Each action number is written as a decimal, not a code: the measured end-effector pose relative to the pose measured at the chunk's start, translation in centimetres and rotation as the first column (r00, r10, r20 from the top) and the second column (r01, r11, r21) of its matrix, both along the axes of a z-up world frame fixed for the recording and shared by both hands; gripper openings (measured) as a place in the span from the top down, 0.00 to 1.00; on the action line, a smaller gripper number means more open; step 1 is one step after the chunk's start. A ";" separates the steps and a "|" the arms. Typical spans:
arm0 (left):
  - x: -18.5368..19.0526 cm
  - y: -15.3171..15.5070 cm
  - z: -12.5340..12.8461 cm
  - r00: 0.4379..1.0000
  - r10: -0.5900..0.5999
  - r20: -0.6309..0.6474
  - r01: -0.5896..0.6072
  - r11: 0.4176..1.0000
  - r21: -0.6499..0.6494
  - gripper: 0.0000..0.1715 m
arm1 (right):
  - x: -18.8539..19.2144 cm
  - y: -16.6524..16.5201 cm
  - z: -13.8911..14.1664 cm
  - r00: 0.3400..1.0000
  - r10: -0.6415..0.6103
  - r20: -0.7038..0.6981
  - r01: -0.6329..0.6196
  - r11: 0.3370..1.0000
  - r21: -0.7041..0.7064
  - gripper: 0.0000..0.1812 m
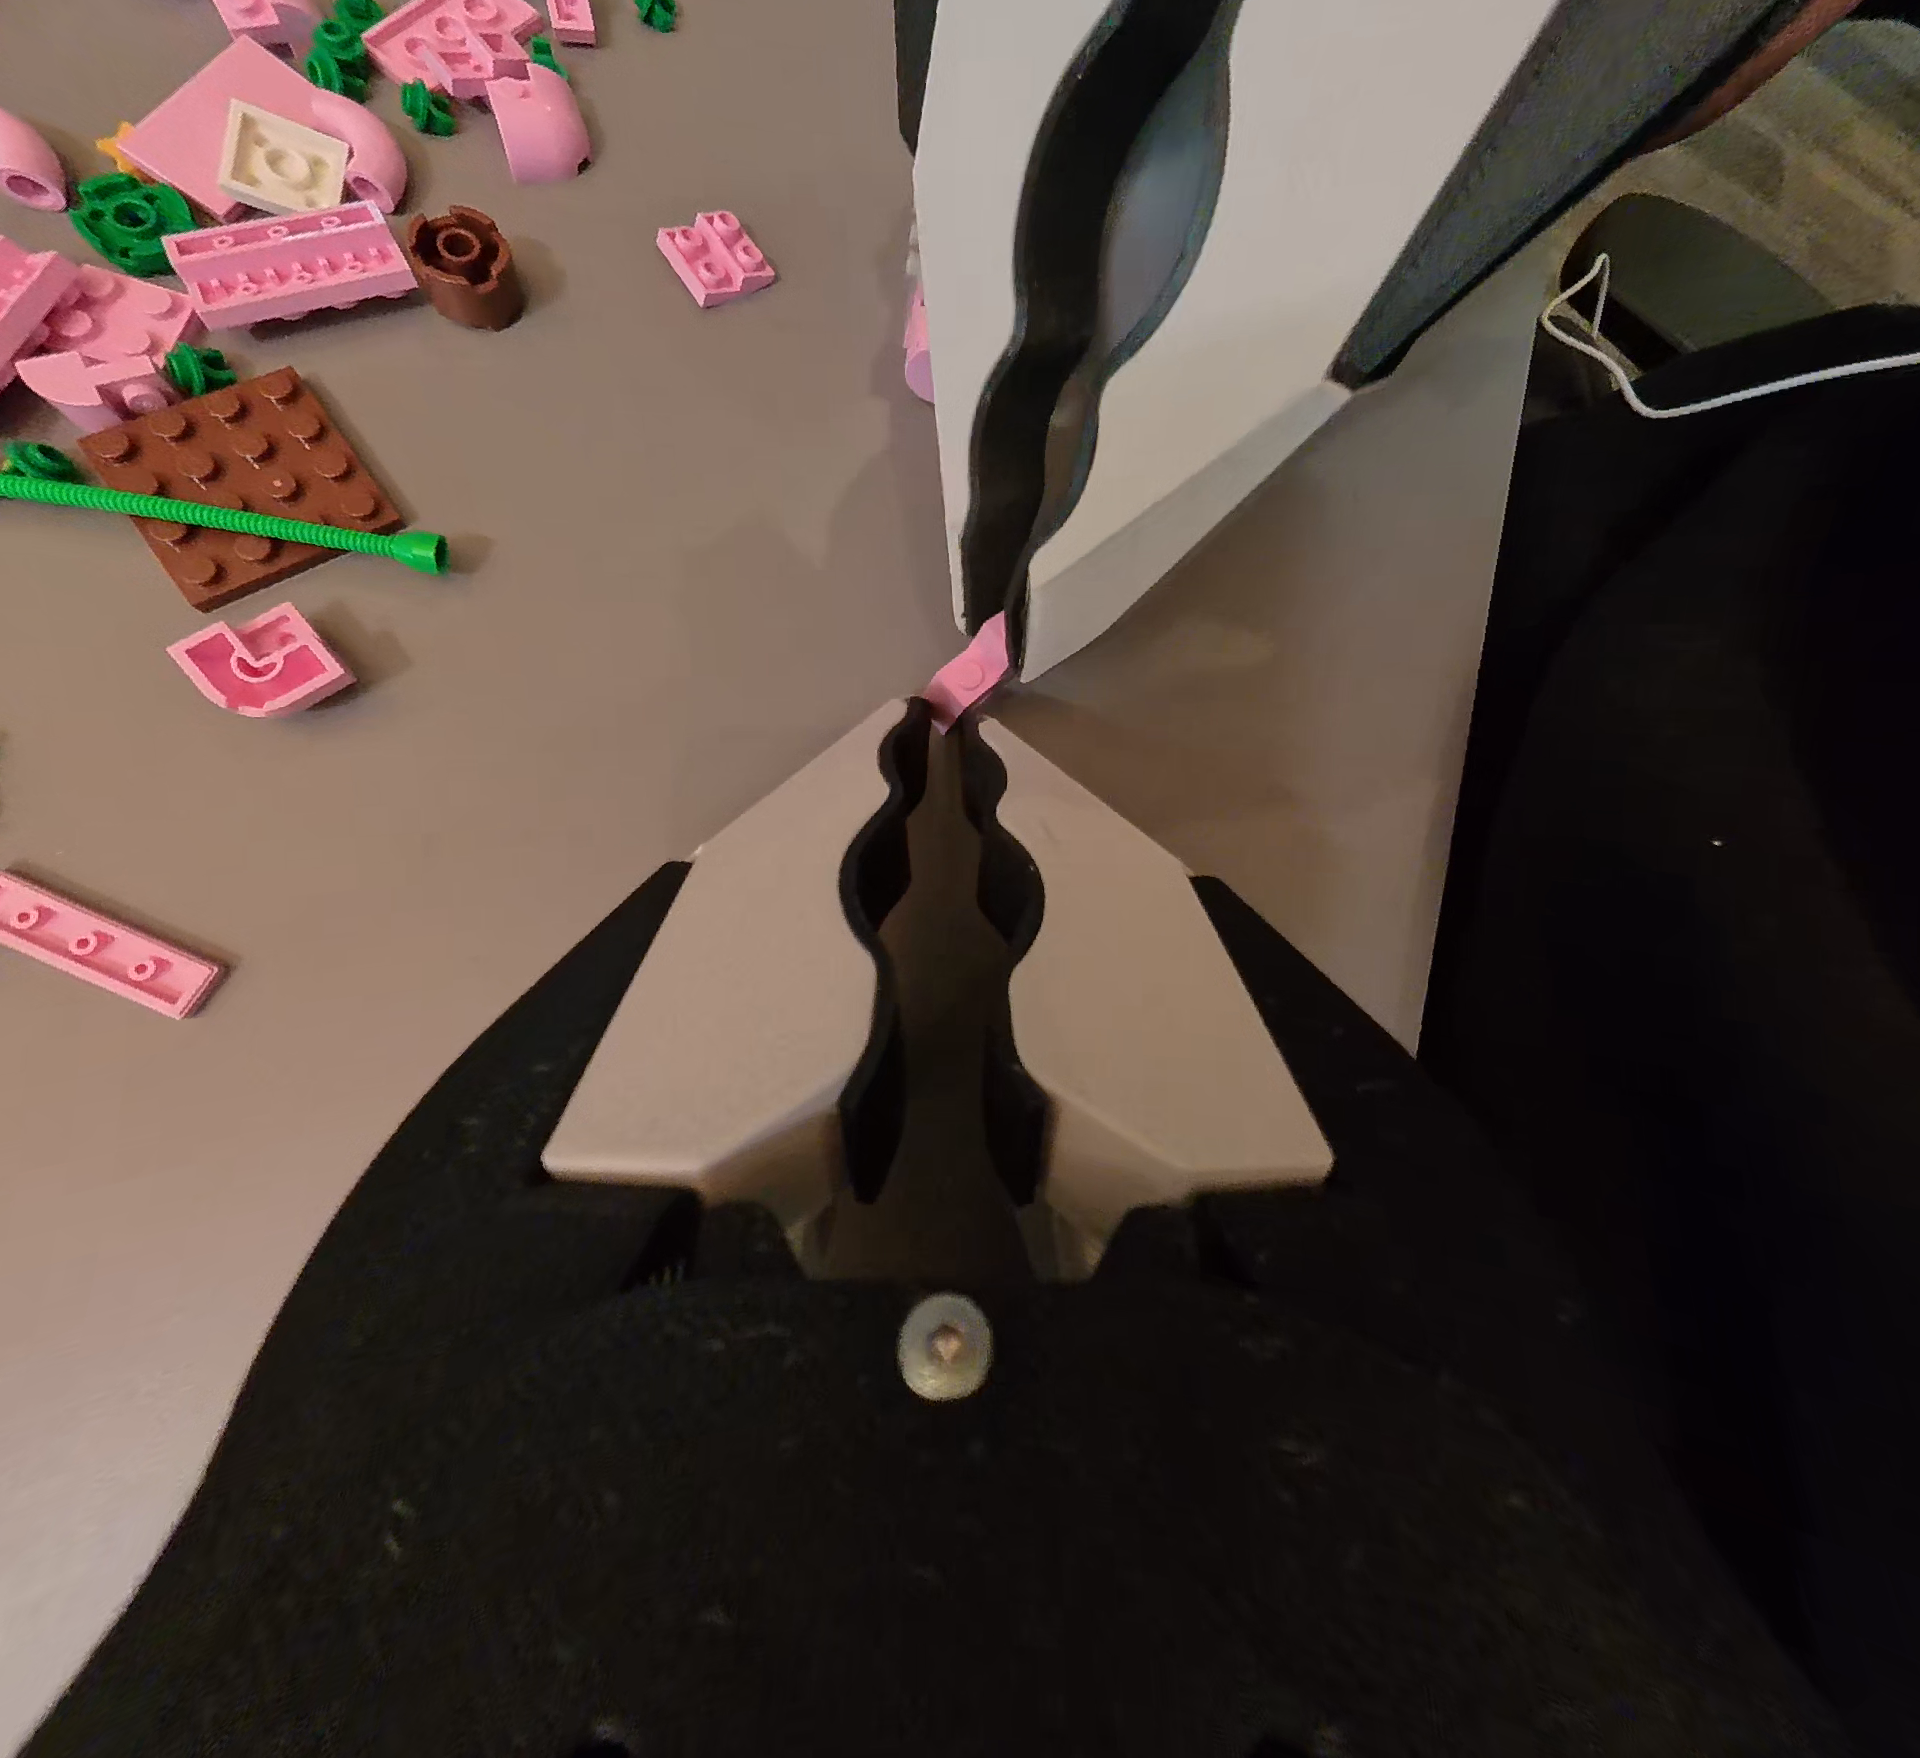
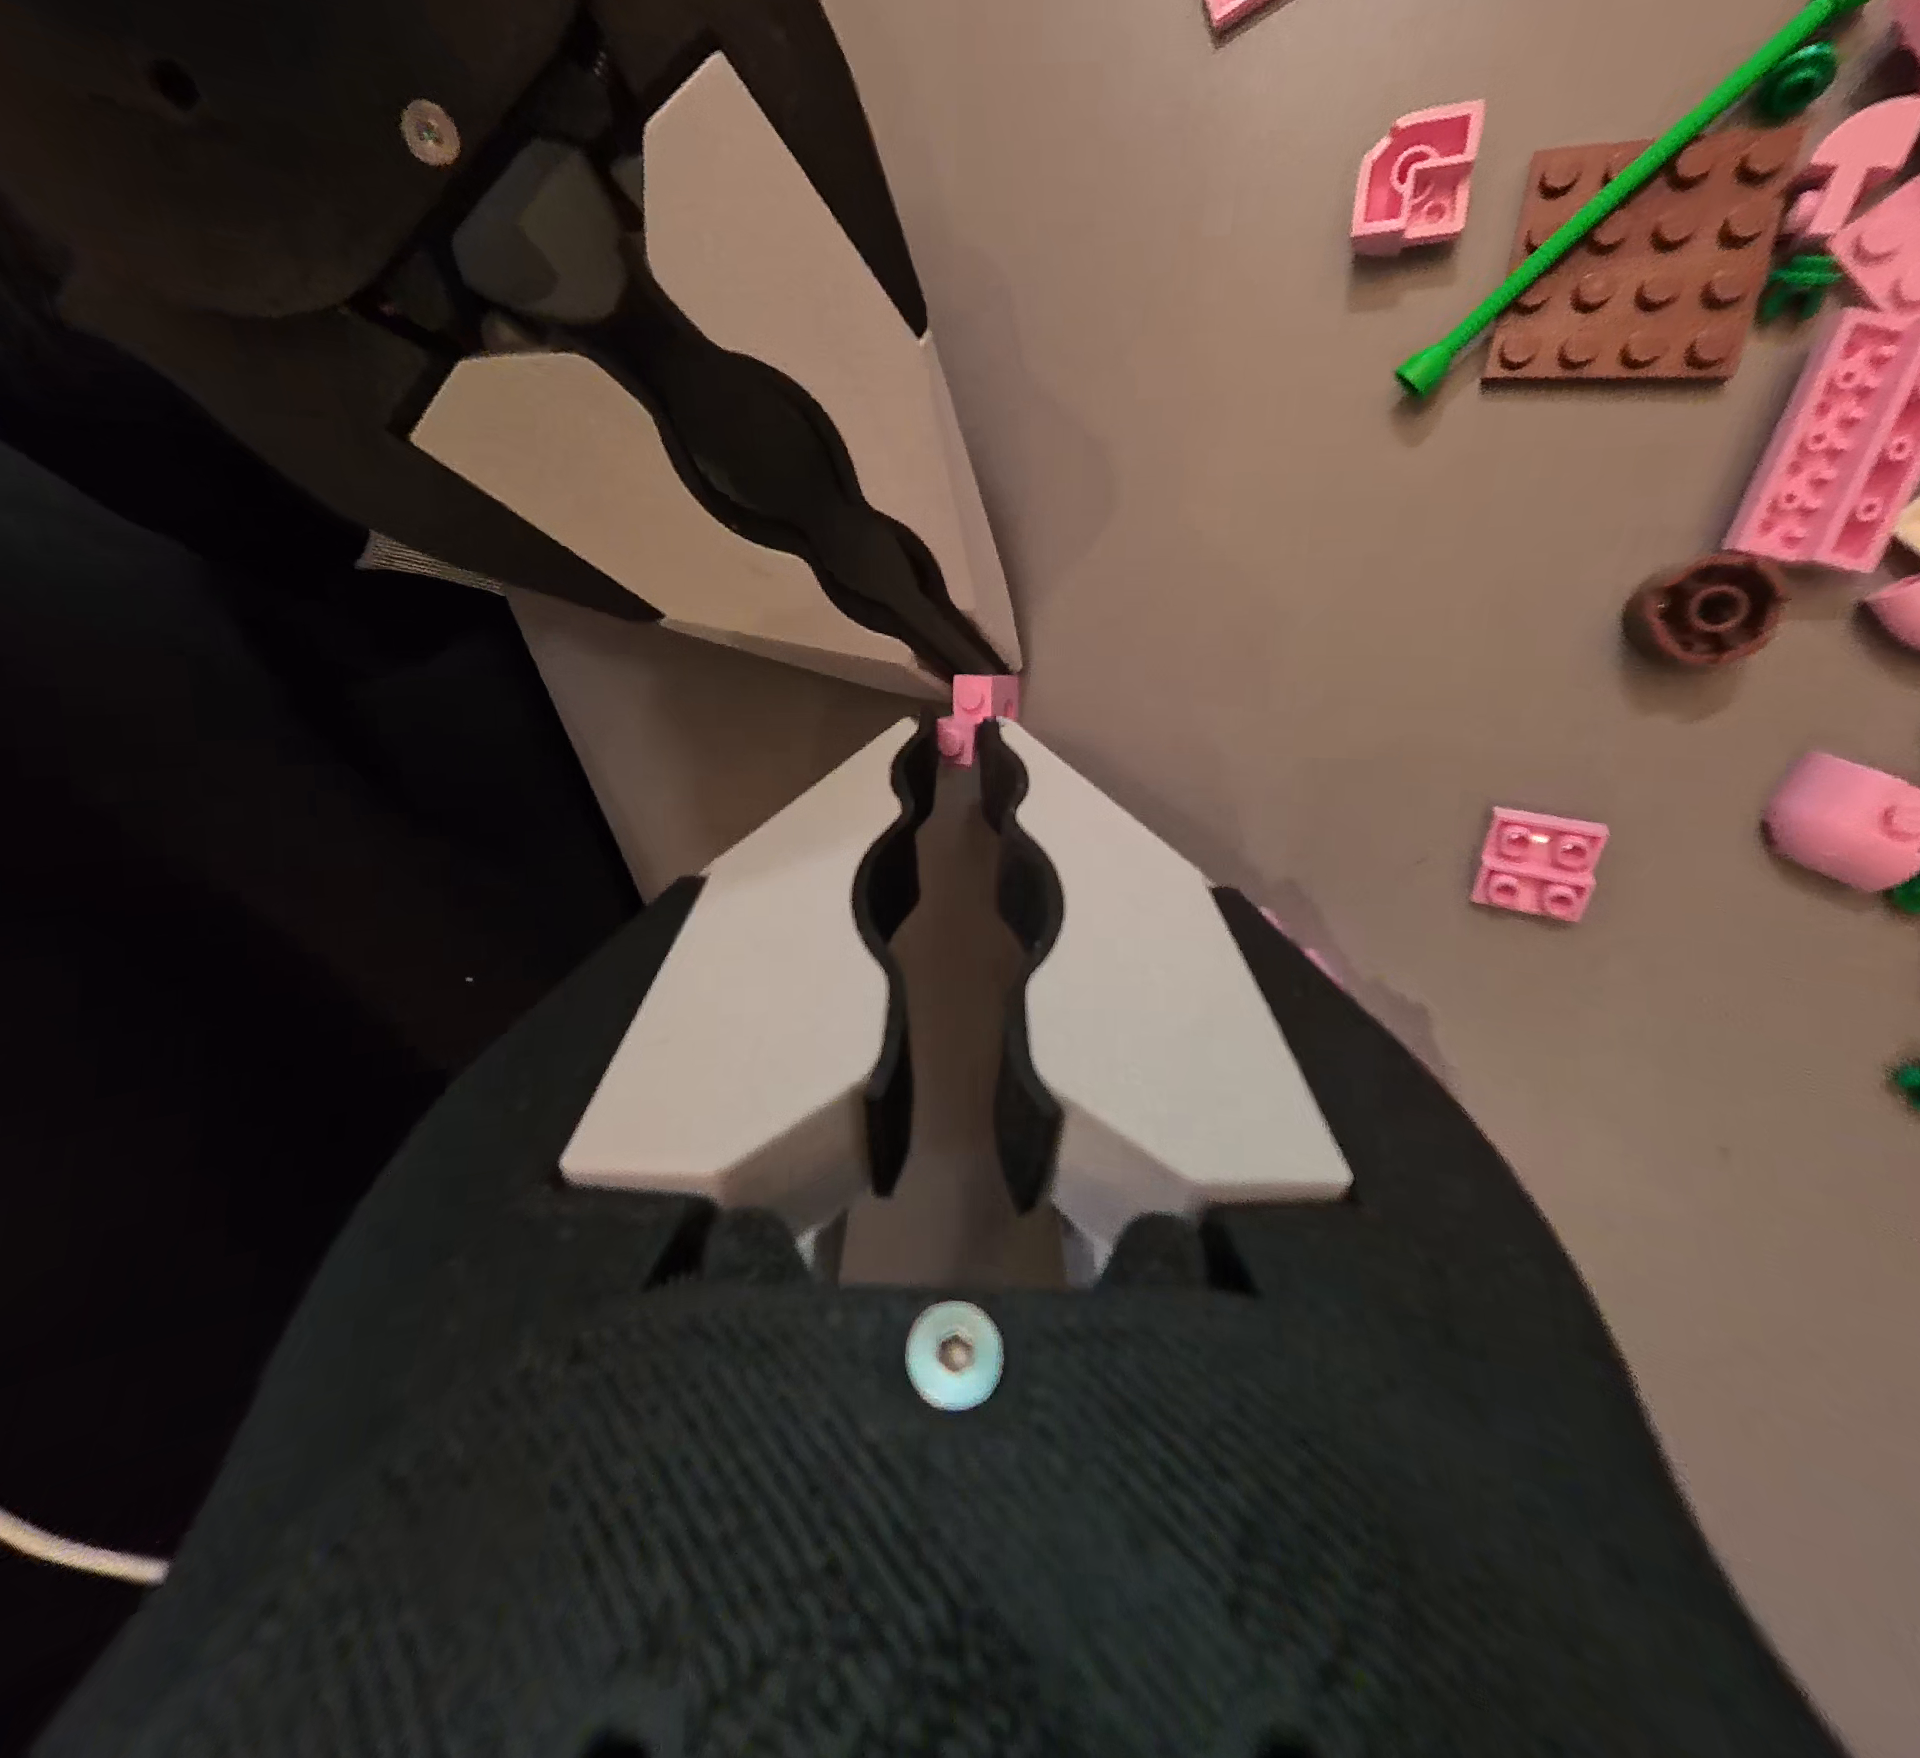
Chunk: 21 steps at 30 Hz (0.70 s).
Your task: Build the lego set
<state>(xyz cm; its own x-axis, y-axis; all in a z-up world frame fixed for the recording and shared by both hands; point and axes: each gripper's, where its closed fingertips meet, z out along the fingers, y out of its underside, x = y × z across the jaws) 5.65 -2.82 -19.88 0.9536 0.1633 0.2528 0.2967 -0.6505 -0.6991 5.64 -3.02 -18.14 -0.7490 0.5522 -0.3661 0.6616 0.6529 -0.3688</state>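
The place looked like a home or a plain hobby room, though little gave it away. A smooth grey table (image 1: 644, 773) carried loose toy bricks (image 1: 286, 259) in pink, green and brown, scattered in no order, with a brown studded plate (image 2: 1642, 264) and a green ribbed hose (image 2: 1621, 181) lying across it. Past the table edge showed what seemed a greyish carpet (image 1: 1787, 119), and the light was warm and dim, as from a room lamp
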 end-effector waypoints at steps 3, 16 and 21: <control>0.0 0.0 0.0 1.000 0.002 0.000 -0.002 1.000 0.000 0.98 | 0.0 0.0 0.0 0.997 0.047 -0.057 -0.045 0.998 0.037 0.96; 0.6 0.0 0.2 0.992 -0.027 0.122 0.023 0.999 0.035 0.94 | -5.2 3.2 6.6 0.836 0.046 -0.547 -0.035 0.999 0.029 0.68; 1.0 0.0 0.3 0.986 -0.049 0.159 0.042 0.998 0.045 0.95 | -10.9 11.3 10.1 0.645 -0.142 -0.751 0.191 0.981 -0.022 0.69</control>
